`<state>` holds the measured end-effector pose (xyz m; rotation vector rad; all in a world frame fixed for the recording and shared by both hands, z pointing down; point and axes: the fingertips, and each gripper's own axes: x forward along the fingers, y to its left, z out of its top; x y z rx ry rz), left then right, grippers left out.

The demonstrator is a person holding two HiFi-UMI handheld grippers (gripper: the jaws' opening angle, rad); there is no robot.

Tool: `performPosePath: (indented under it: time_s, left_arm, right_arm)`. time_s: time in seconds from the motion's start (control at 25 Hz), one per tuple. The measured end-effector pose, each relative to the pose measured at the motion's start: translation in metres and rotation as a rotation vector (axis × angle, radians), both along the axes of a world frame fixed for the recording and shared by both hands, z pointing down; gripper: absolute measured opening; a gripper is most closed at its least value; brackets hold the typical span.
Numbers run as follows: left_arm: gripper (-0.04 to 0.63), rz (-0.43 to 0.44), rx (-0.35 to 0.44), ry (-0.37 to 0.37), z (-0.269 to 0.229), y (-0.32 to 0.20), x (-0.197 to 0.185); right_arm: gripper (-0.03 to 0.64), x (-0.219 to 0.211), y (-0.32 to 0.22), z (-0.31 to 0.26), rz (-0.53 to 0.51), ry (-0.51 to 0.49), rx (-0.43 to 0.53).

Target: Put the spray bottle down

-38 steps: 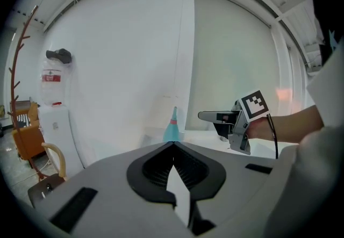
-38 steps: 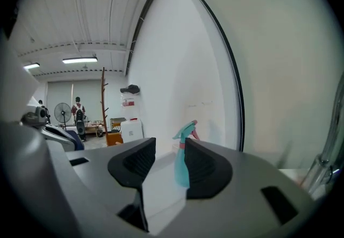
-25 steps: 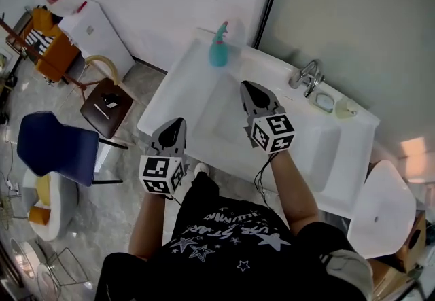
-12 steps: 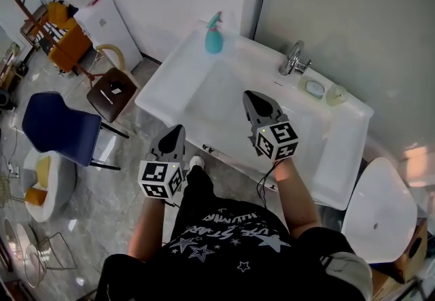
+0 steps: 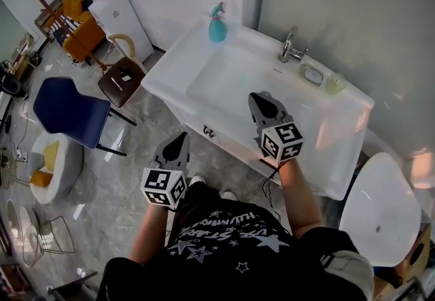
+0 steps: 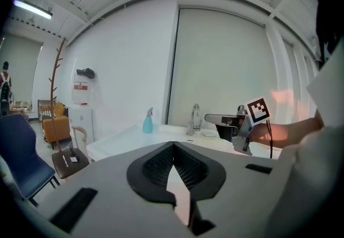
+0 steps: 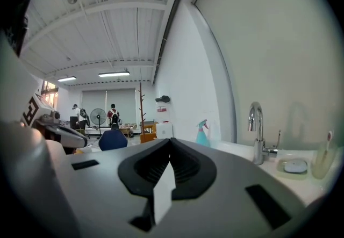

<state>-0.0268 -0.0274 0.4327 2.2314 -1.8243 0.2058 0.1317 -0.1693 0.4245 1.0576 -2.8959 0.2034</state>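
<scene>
While clenched on nothing, held apart from teal plastic spray bottle (image 5: pixel 217 23) upright at far corner of white ceramic washbasin counter (image 5: pixel 170 70): left grey two-jaw gripper (image 5: pixel 181 140) off its front edge, right gripper (image 5: pixel 259 98) above it.

The bottle (image 5: pixel 217 23) is teal, bench (image 5: pixel 170 72) white, chair (image 5: pixel 68 108) blue, stool (image 5: pixel 122 82) brown; the grey left tool (image 5: pixel 181 139) and right tool (image 5: pixel 257 98) bear black-and-white patterned cubes (image 5: pixel 163 187).

Head view steeply down; both tongs views level, sharing the faucet (image 7: pixel 259 140)
</scene>
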Motion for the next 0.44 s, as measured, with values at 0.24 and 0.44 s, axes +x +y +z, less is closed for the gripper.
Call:
performPosePath:
  time_s: [0.24,0.44]
  left_arm:
    - [0.015,-0.015,-0.002,-0.006,0.003,0.02,0.008]
    - [0.015,-0.011,0.01,-0.012,0.001,0.028,0.007]
  right_arm:
    - [0.012,-0.004,0.018,0.011,-0.026,-0.019,-0.02]
    - [0.011,-0.007,0.025,0.019,-0.023,-0.018,-0.033]
